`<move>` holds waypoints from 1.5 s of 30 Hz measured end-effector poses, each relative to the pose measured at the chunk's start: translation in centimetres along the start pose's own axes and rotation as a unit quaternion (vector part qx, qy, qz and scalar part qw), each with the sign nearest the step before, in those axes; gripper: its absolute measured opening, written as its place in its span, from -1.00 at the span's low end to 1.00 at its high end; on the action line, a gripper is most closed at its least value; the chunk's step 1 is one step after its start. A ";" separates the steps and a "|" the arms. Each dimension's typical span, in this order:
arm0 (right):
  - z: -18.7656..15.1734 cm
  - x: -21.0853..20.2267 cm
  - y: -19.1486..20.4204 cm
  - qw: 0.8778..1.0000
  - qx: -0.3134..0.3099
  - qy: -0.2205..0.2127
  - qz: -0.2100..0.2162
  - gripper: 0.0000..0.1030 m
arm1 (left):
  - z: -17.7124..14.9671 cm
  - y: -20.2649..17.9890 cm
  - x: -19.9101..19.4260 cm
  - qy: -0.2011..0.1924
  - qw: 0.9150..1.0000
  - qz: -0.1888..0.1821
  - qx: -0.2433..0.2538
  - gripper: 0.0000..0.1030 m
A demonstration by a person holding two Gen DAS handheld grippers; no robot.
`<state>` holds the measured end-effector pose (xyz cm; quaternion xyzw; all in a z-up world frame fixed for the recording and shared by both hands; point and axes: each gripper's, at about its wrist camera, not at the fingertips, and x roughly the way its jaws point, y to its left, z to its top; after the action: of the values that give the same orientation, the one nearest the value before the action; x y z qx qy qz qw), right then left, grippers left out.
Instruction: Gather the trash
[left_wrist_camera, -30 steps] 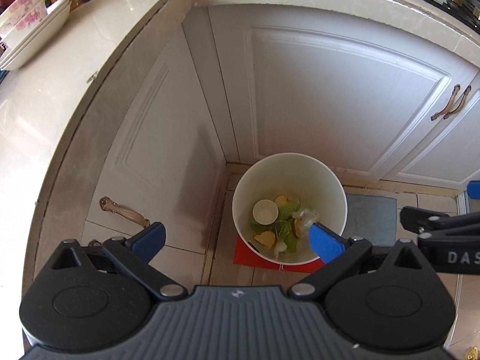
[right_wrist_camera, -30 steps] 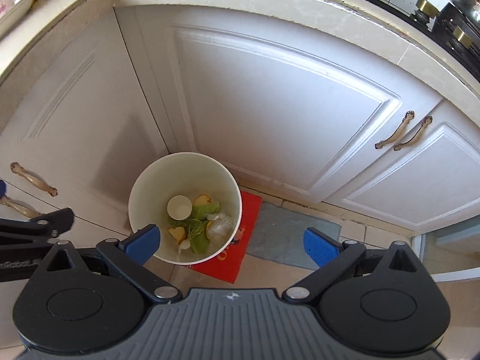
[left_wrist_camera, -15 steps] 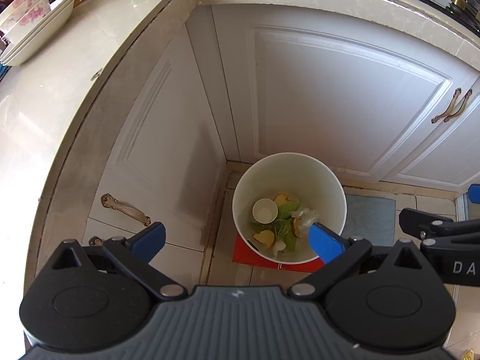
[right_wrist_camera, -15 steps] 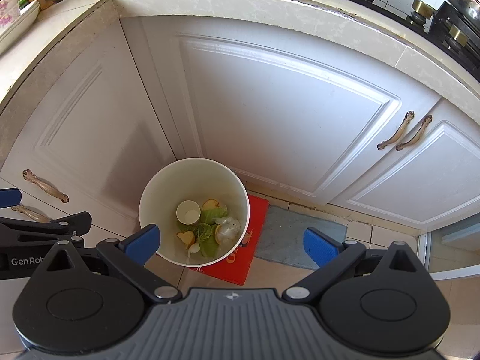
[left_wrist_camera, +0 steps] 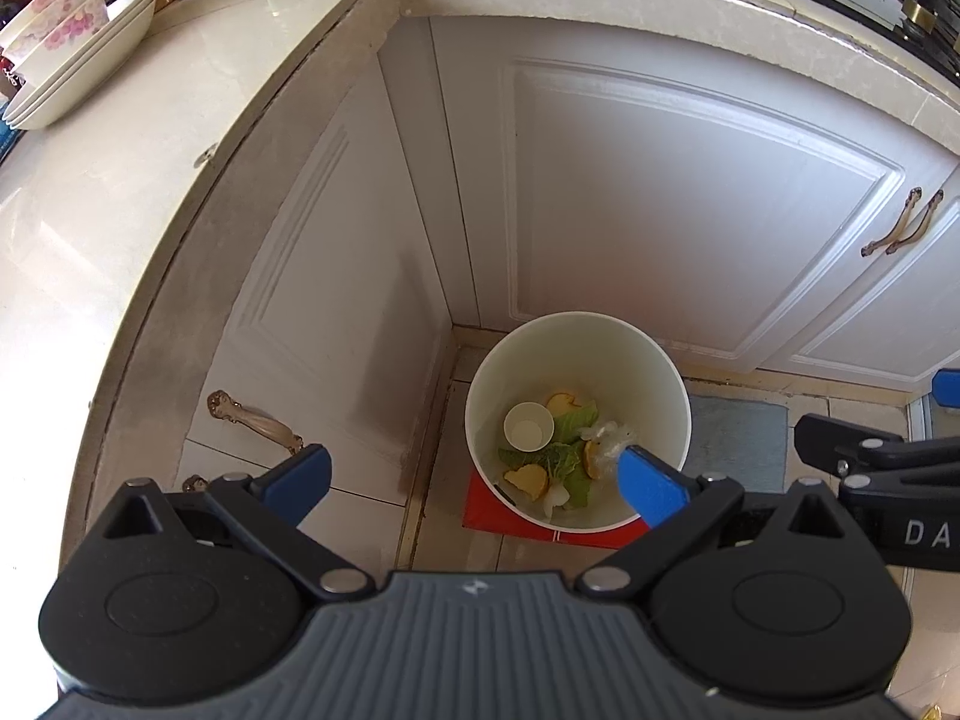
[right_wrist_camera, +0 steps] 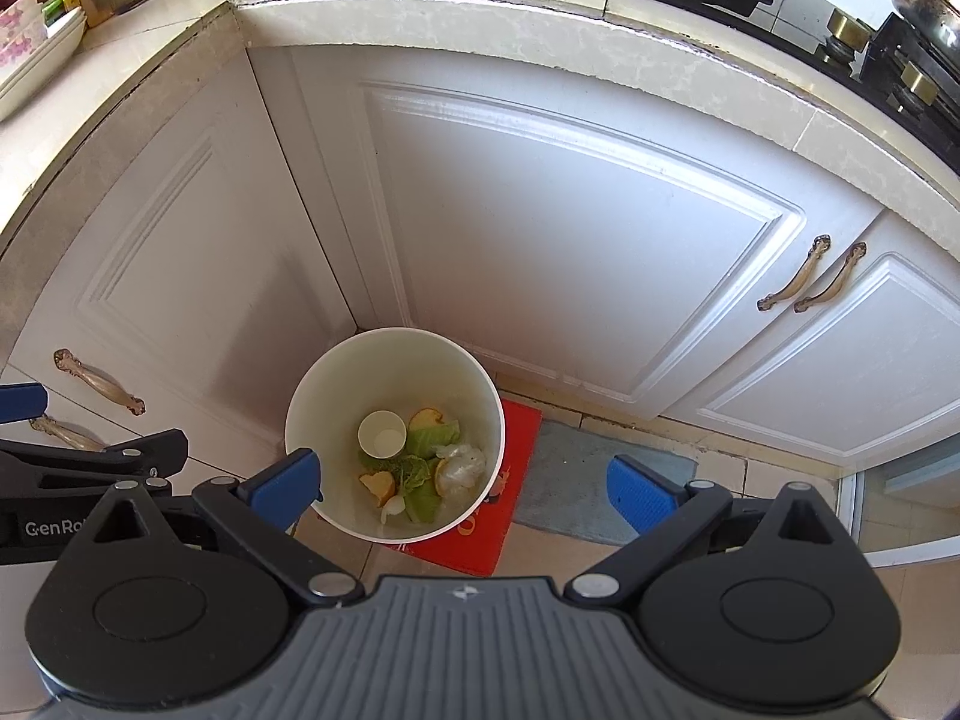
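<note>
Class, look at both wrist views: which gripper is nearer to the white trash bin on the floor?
Left, narrowly. The left gripper hangs over the white trash bin, one fingertip overlapping its opening. The right gripper hangs slightly off to the bin's right, over the red mat.

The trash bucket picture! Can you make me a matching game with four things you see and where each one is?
Things:
1. paper cup
2. red mat
3. stacked bowls
4. grey rug

Places:
A. on the countertop
B. inside the white bucket, beside lettuce leaves
C. on the floor, right of the bucket
D. under the bucket

Pairs: 1-B, 2-D, 3-A, 4-C
</note>
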<state>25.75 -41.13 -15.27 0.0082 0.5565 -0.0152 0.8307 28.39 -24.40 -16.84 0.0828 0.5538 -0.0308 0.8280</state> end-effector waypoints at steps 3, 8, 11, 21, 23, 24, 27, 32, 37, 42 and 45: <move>0.0 -0.1 0.0 1.000 0.000 -0.001 0.001 1.00 | 0.0 0.0 0.0 0.000 1.000 0.000 0.000 0.97; 0.2 -0.2 0.0 1.000 0.000 -0.001 0.002 1.00 | 0.0 -0.1 -0.1 0.000 1.000 0.001 0.000 0.97; 0.2 -0.2 0.0 1.000 -0.001 -0.002 0.002 1.00 | 0.0 -0.1 -0.2 0.000 1.000 0.001 -0.001 0.97; 0.3 -0.1 0.0 1.000 -0.002 -0.002 0.005 1.00 | 0.1 0.0 -0.3 0.001 1.000 0.004 -0.001 0.97; 0.4 -0.1 0.0 1.000 -0.002 -0.003 0.005 1.00 | 0.1 0.1 -0.4 0.001 1.000 0.003 -0.002 0.97; 0.4 -0.2 0.0 1.000 -0.003 -0.003 0.005 1.00 | 0.1 0.1 -0.4 0.001 1.000 0.003 -0.002 0.97; 0.5 -0.2 -0.1 1.000 -0.003 -0.004 0.005 1.00 | 0.1 0.1 -0.4 0.001 1.000 0.003 -0.002 0.97; 0.6 -0.2 -0.1 1.000 -0.003 -0.003 0.005 1.00 | 0.1 0.0 -0.5 0.001 1.000 0.003 -0.002 0.97; 0.7 -0.2 -0.1 1.000 -0.004 -0.004 0.006 1.00 | 0.0 0.1 -0.5 0.001 1.000 0.003 -0.003 0.97; 0.8 -0.3 -0.1 1.000 -0.006 -0.005 0.006 1.00 | 0.0 0.1 -0.5 0.001 1.000 0.003 -0.003 0.97; 0.9 -0.3 -0.1 1.000 -0.007 -0.006 0.006 1.00 | 0.1 0.2 -0.6 0.000 1.000 0.002 -0.003 0.97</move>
<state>26.45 -41.22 -14.65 0.0059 0.5516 -0.0066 0.8340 28.25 -24.26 -16.20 0.0815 0.5535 -0.0271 0.8284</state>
